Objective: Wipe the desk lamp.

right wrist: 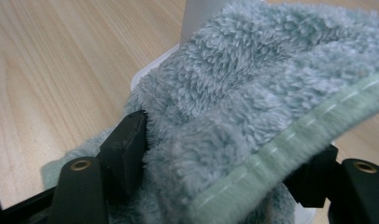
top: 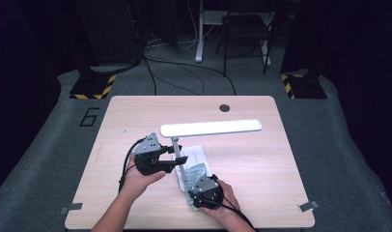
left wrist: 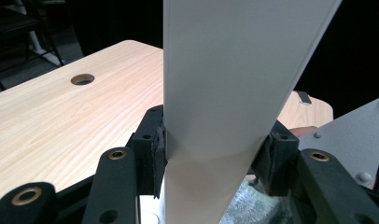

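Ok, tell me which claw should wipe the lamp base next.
Right. The right claw probably suits best: its jaws surround the fluffy cloth lying on the lamp base. The left claw is clamped on the lamp post, steadying it.

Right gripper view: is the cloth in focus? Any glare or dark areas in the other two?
Right gripper view: the cloth has crisp pile mid-frame, but its stitched hem is soft, too close to the lens. Left gripper view: the lamp is evenly lit with no glare, against a black backdrop. High view: the table is well lit, the room beyond dark, and the lamp head looks bright.
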### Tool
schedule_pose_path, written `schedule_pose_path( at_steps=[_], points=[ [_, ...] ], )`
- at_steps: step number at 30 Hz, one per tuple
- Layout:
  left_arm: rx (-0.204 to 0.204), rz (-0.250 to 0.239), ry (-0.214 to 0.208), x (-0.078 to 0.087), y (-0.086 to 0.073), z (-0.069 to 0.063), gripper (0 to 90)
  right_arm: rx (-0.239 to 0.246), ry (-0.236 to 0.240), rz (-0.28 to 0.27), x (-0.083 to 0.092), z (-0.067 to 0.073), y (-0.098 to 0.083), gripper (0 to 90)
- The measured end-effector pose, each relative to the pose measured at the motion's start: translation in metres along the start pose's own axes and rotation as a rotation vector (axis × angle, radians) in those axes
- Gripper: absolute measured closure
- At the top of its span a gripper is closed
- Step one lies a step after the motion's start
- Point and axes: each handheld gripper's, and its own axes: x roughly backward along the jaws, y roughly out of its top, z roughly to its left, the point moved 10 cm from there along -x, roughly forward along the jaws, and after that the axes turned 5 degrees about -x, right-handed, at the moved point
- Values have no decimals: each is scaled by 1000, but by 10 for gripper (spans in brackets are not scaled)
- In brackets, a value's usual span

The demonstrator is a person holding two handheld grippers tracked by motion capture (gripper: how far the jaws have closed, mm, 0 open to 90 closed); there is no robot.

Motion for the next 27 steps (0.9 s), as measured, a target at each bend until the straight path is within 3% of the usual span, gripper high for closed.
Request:
schedule_pose_path(
  at_steps=[5, 14, 19, 20, 22, 23, 24, 26, 27],
  points=[
    [-1, -12, 2, -2, 0, 1, 517, 42, -1, -6, 2, -7, -2, 386],
    [6, -15, 0, -3, 1, 2, 515, 22, -5, 13, 8, -18, -11, 437],
    [10, -13, -3, -3, 1, 2, 512, -15, -43, 13, 12, -36, -17, 443],
    [17, -14, 3, -3, 1, 2, 512, -44, -50, 19, 13, -39, -19, 445],
    [16, -8, 1, -3, 1, 3, 511, -36, -53, 20, 13, -44, -21, 449],
    [14, -4, 0, -3, 1, 2, 511, -100, -62, 43, 16, -52, -27, 454],
    [22, 0, -1, -4, 1, 1, 511, -120, -61, 45, 16, -54, -28, 456],
    [24, 0, 1, -3, 1, 1, 511, -103, -56, 47, 17, -59, -30, 459],
    [7, 1, 8, -3, 1, 3, 512, -133, -74, 52, 18, -63, -32, 473]
  ],
)
